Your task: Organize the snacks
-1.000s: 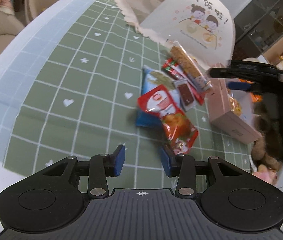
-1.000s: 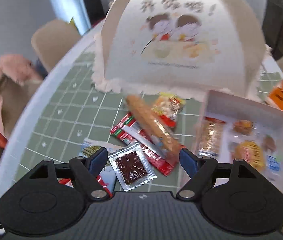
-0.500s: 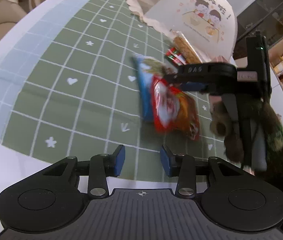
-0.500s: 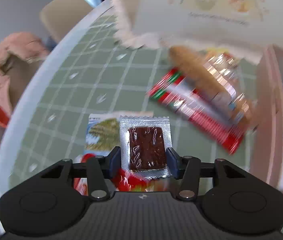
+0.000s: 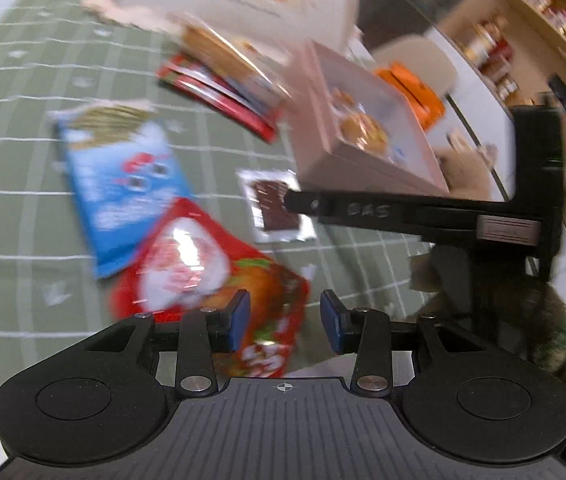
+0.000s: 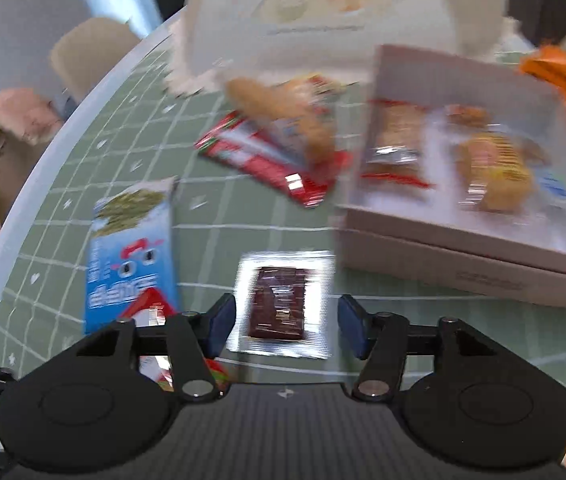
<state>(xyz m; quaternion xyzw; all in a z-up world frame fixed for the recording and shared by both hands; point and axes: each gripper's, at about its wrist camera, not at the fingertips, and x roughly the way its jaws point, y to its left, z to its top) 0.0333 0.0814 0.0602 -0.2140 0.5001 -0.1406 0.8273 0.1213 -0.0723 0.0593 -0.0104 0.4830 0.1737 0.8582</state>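
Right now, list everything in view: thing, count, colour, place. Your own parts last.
Chocolate packet: one, silver with a brown square, flat on the mat before the box.
Blue snack bag: one, blue and white, left of the chocolate packet.
Red snack bag: one, red, overlapping the blue bag's near end.
Red wrappers: blurred, count unclear, with a tan biscuit stick on top.
Box: one, pale pink, open, several wrapped snacks inside.
Food cover: one, white, behind.
Mat: green, white grid.
Left gripper: open, over the red bag.
Right gripper: open, astride the chocolate packet.
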